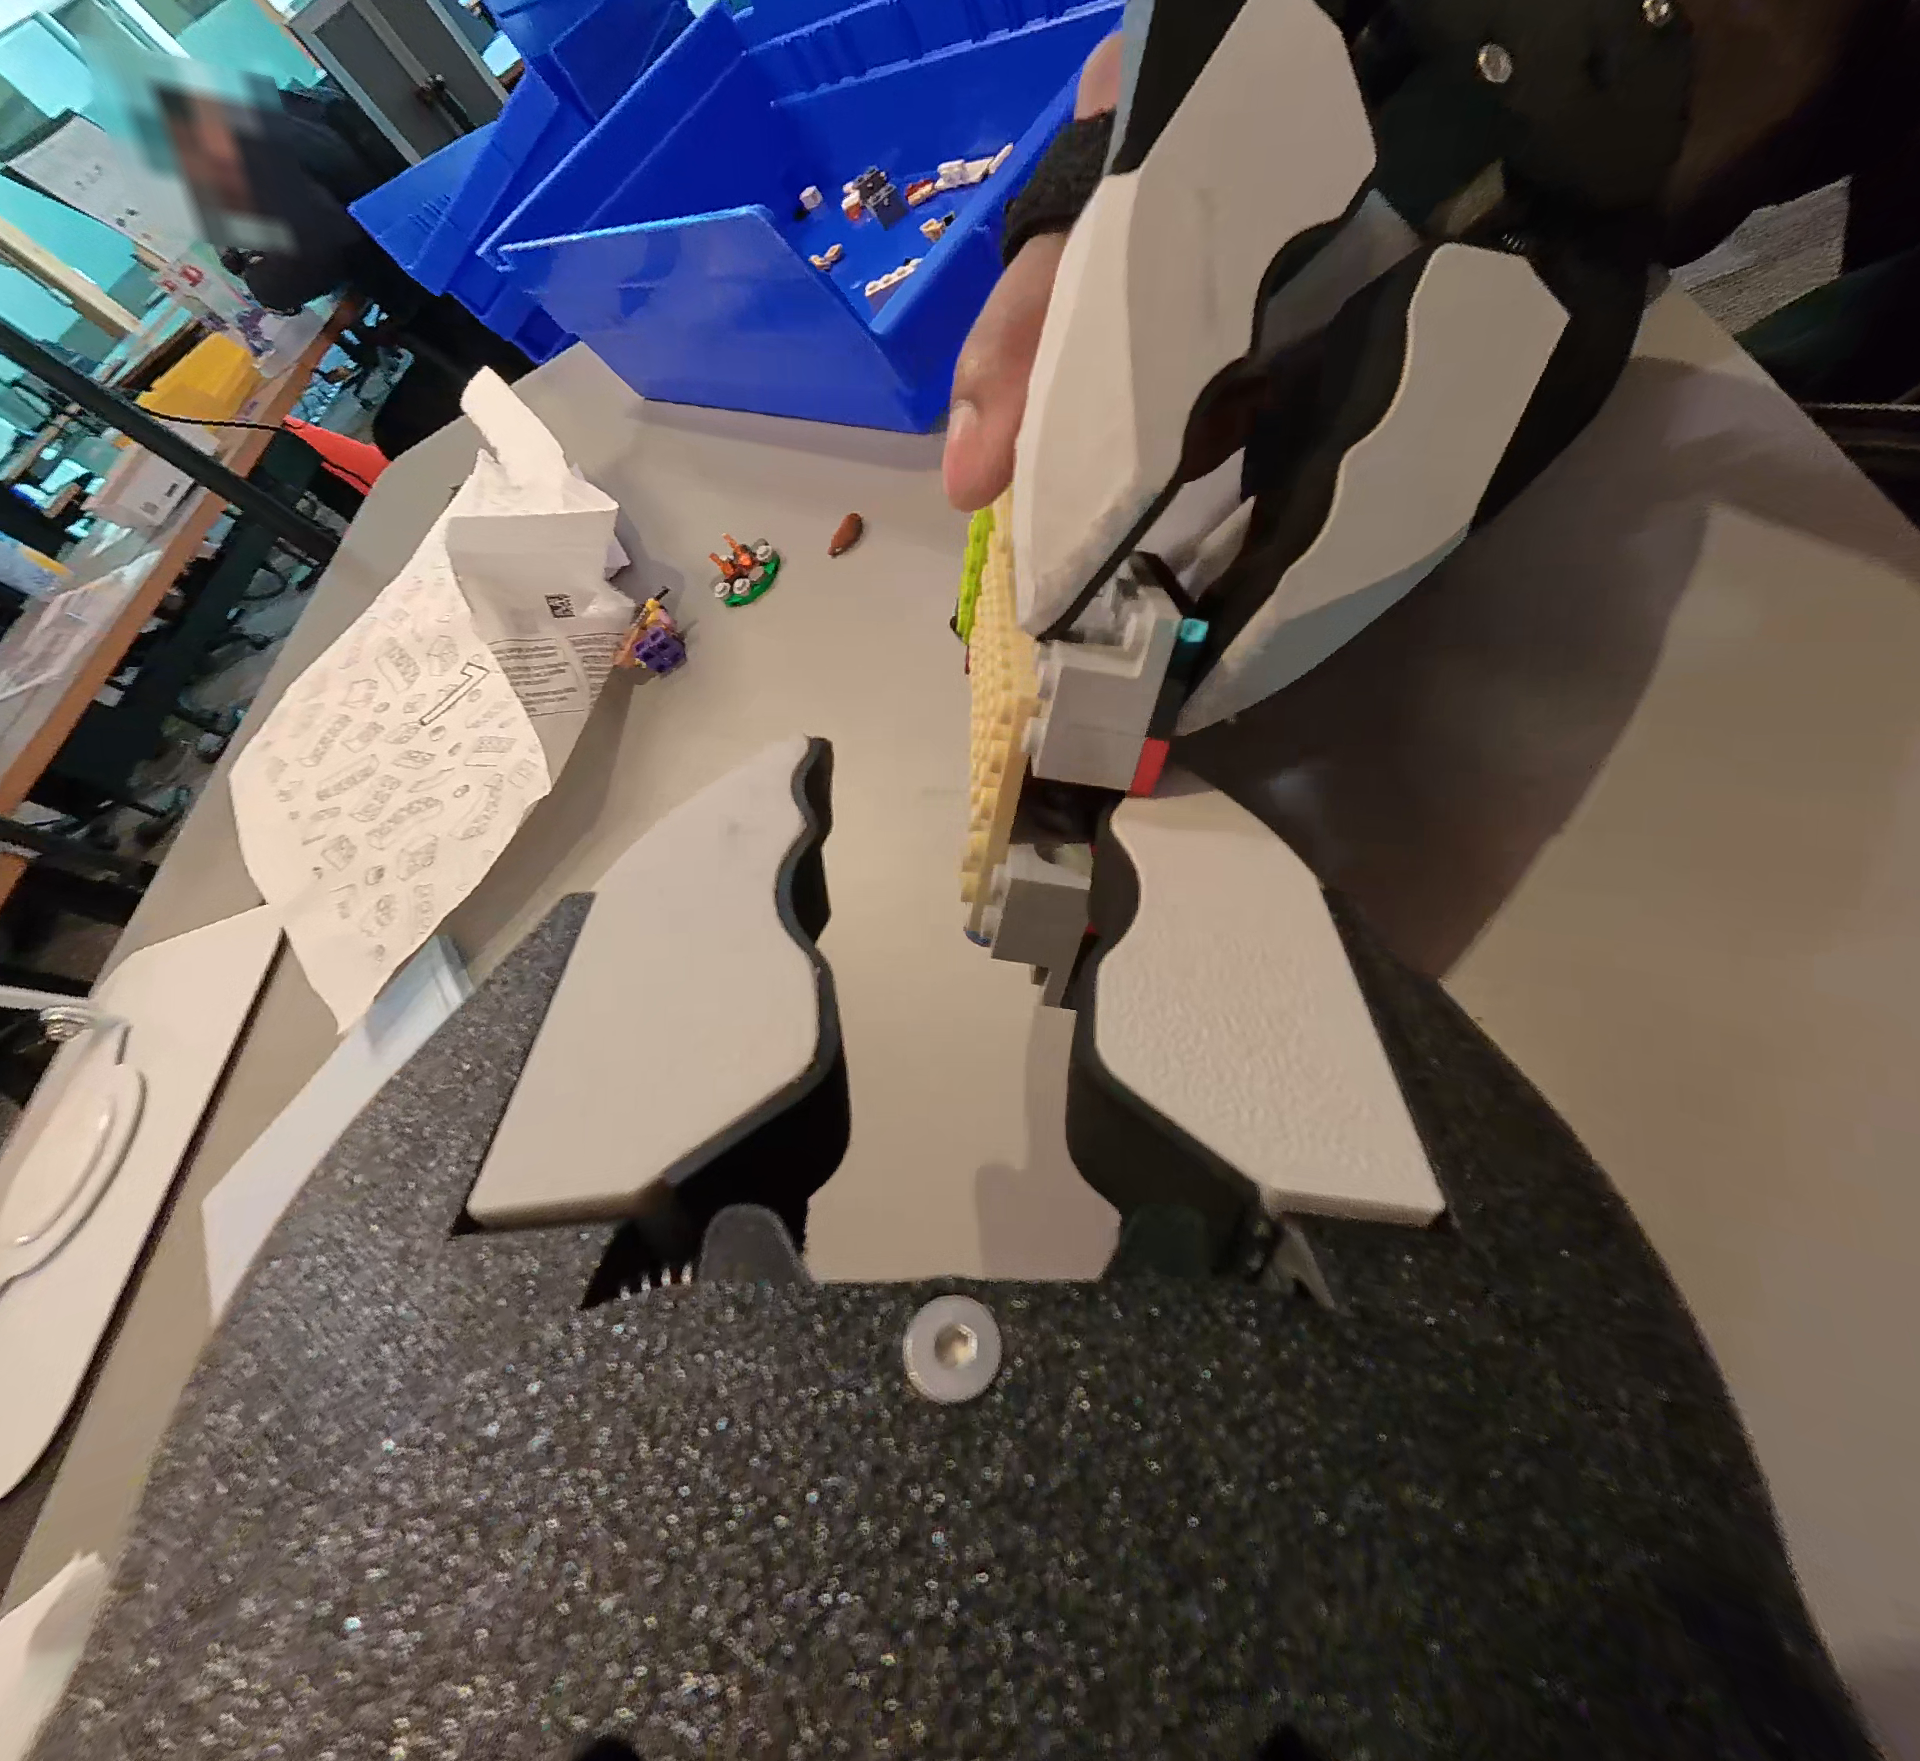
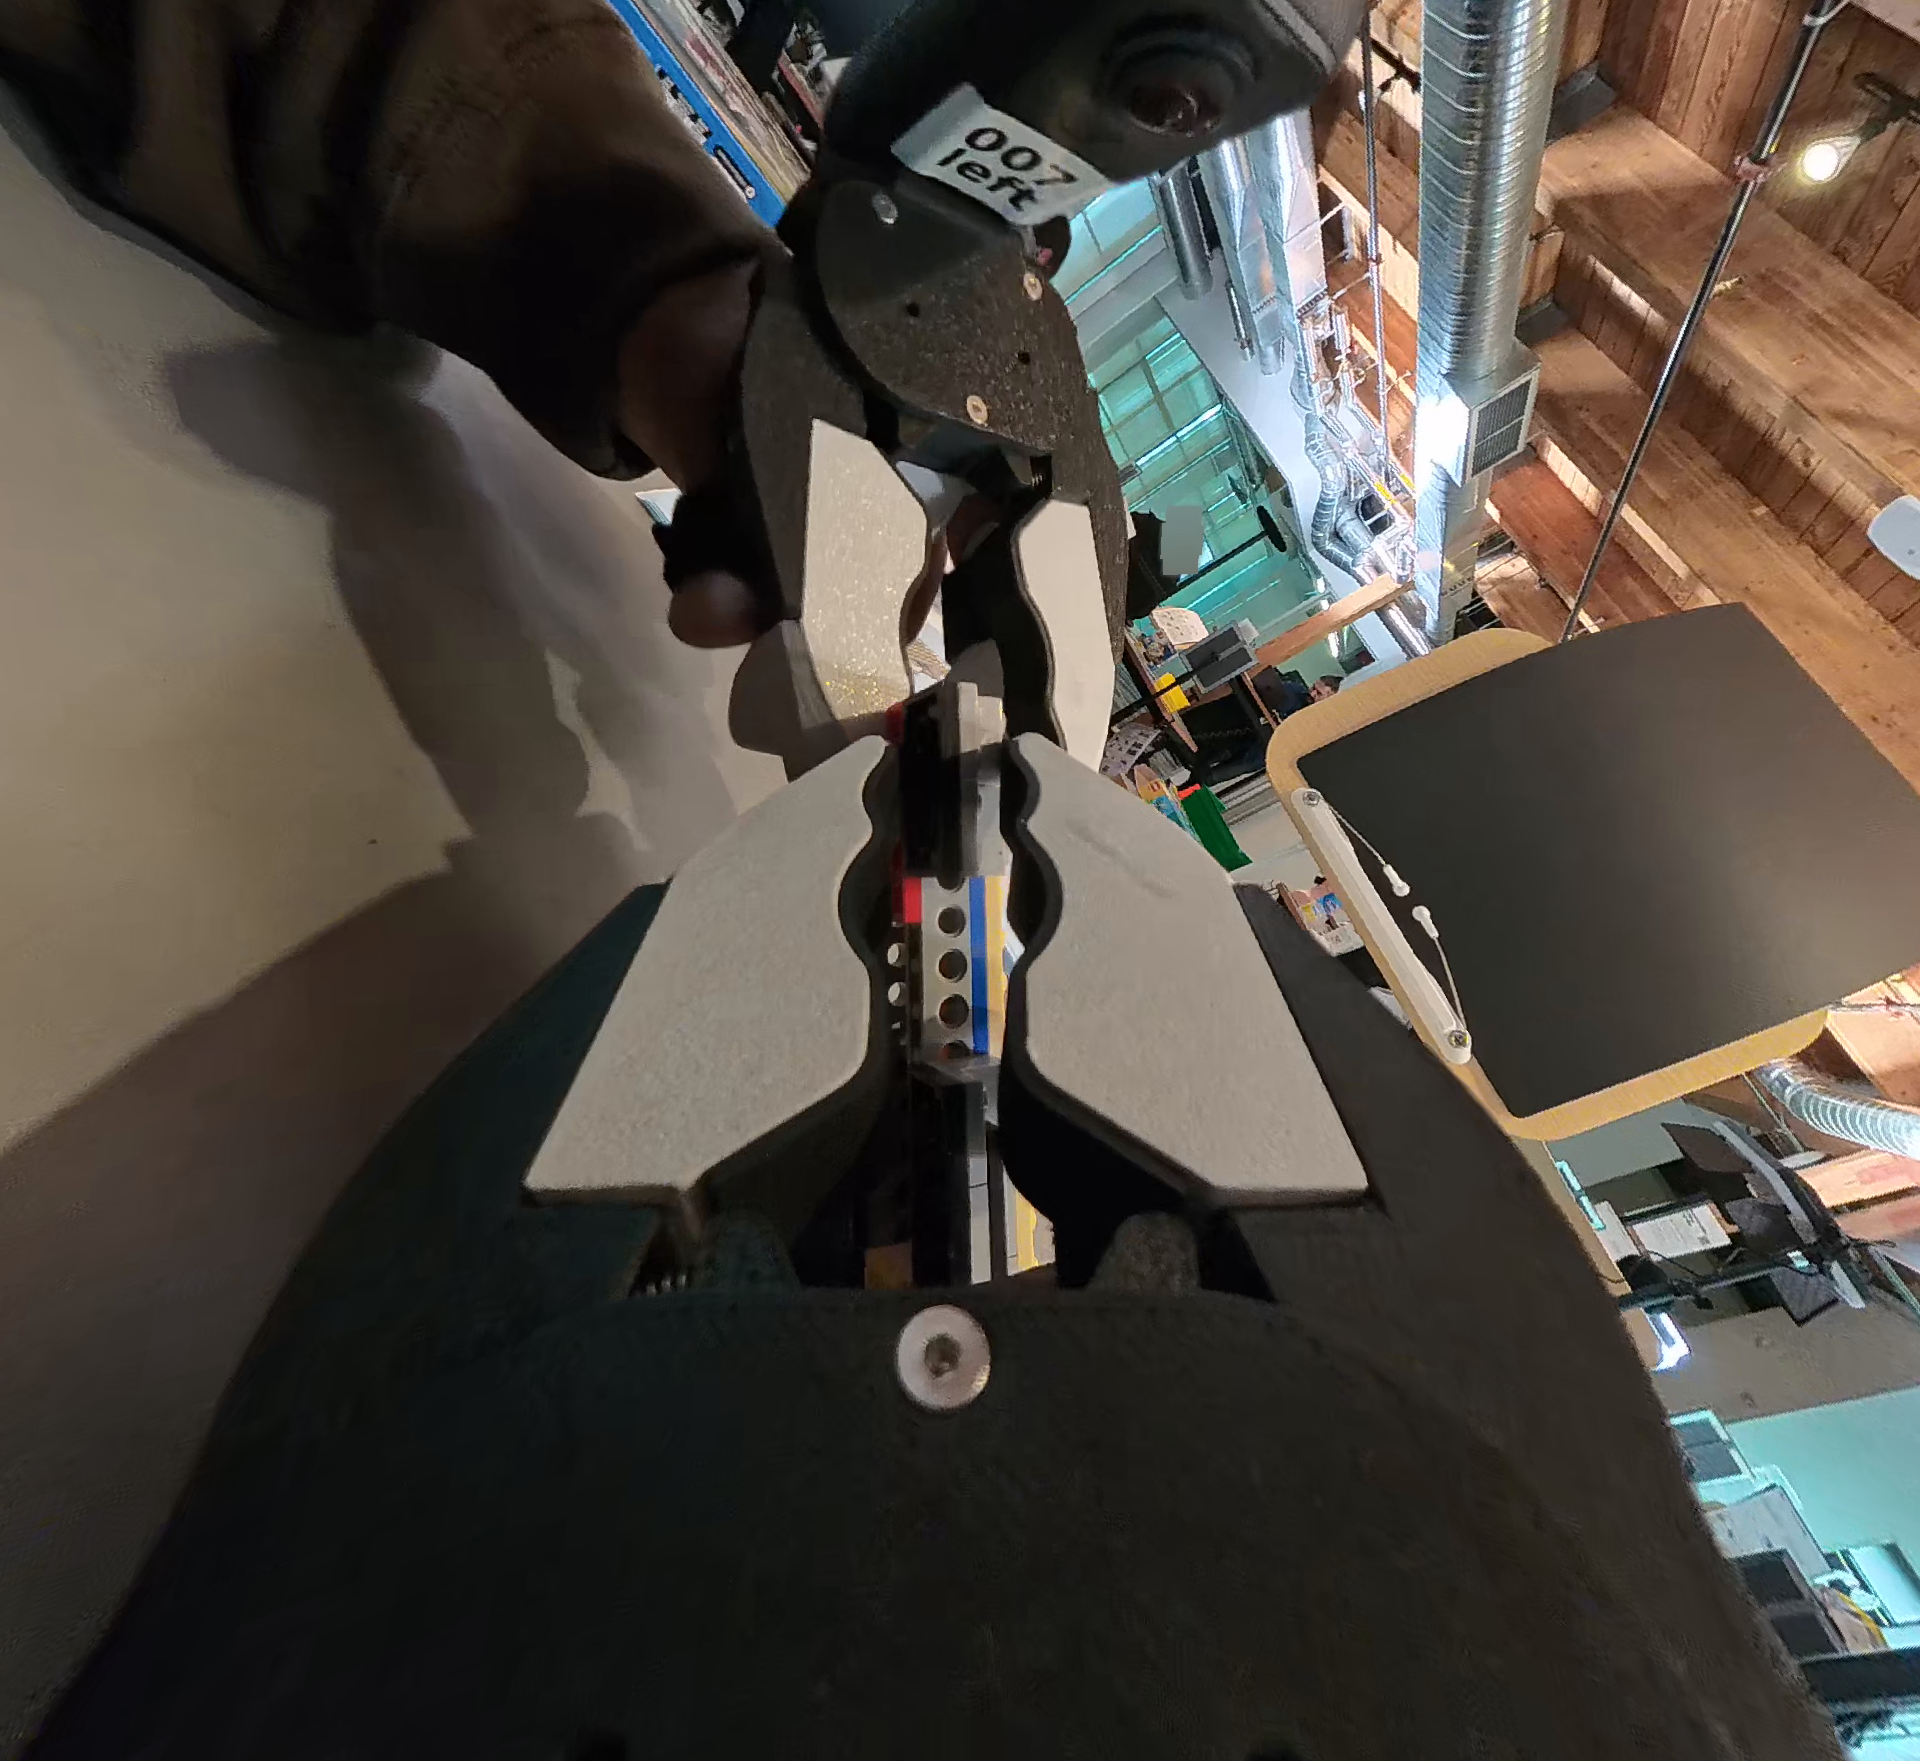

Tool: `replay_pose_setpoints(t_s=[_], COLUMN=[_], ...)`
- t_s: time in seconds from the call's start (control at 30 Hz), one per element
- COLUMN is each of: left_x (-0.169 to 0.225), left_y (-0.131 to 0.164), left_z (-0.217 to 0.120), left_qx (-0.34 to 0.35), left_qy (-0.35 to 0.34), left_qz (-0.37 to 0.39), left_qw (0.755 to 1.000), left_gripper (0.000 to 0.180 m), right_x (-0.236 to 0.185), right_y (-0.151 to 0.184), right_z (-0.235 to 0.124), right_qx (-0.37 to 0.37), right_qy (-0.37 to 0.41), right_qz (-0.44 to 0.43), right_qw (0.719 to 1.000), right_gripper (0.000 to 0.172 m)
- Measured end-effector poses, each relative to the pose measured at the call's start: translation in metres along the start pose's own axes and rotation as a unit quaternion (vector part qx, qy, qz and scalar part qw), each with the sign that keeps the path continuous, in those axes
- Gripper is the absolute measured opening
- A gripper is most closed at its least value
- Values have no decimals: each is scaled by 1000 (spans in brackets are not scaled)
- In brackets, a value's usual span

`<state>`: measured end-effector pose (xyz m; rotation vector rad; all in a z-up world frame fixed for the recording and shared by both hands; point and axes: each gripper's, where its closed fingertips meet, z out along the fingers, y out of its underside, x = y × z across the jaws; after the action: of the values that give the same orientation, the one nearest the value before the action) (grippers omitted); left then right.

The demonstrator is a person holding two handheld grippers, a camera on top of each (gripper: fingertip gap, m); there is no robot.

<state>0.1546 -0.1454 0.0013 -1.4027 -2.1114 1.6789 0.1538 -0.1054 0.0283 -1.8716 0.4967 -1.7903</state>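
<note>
**Right tool clamped on brick build, left tool spread beside it**

Right tool (image 2: pixel 951 812) is clamped on a brick build (image 2: pixel 940 838): both pads press on it, black layers on one side, grey and white on the other, red, blue and yellow strips plus a holed grey beam deeper in the jaws. The left wrist view shows the same right tool (image 1: pixel 1132 646) coming in from upper right, gripping the brick build (image 1: pixel 1091 703) on edge above the surface (image 1: pixel 883 672), tan studded plate facing left, a lime piece at the far end, grey blocks with red and teal bits toward the right. A thumb (image 1: pixel 982 423) lies along that tool's near finger.

Left tool (image 1: pixel 961 797) has its fingers apart. The lower end of the build sits just against the inner edge of its right finger (image 1: pixel 1226 984); the left finger (image 1: pixel 707 932) is clear of it, bare surface in between. Not gripping.

On the surface: printed paper sheet (image 1: pixel 416 755), crumpled, at left; a small purple brick piece (image 1: pixel 657 646) at its edge; a green round piece with orange bits (image 1: pixel 744 570); a small brown piece (image 1: pixel 845 534). Blue bins (image 1: pixel 727 298) at the far end, the nearest with loose small bricks inside.

In the right wrist view the left tool (image 2: pixel 966 672) hangs over the build, a brown sleeve (image 2: pixel 364 101) behind it.
</note>
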Motion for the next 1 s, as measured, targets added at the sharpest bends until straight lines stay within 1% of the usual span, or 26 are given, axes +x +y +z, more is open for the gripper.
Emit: replay_pose_setpoints(t_s=[0.07,0.13,0.17,0.27,0.37,0.43,0.5,0.6,0.8,1.0], left_x=[3,4,2,-2,-1,1,5,1,-18,-22], left_y=[-4,-12,-13,-3,10,16,17,15,13,16], left_z=[-1,-6,-7,-5,4,8,10,7,-1,-3], left_qx=[15,44,47,14,-24,-43,-47,-48,-67,-87], left_qy=[14,24,21,7,-2,-6,-1,-15,-87,-113], left_qz=[-6,-17,-21,-12,-4,6,19,30,90,128], left_qw=[1000,999,998,1000,1000,999,999,998,990,982], left_gripper=[52,52,50,50,48,41,22,21,20,21], right_x=[1,7,10,18,18,15,15,17,26,25], right_y=[0,3,4,5,2,-2,-1,0,6,13], right_z=[-1,-2,-3,-7,-7,-8,-7,-9,-10,-10], right_qx=[2,-3,-3,4,13,22,19,23,8,-9], right_qy=[3,14,18,27,27,20,25,27,49,48], right_qz=[1,7,15,40,44,41,37,43,50,49], right_qw=[1000,1000,1000,999,999,999,999,998,997,998], right_gripper=[16,16,16,16,15,15,15,15,15,15])
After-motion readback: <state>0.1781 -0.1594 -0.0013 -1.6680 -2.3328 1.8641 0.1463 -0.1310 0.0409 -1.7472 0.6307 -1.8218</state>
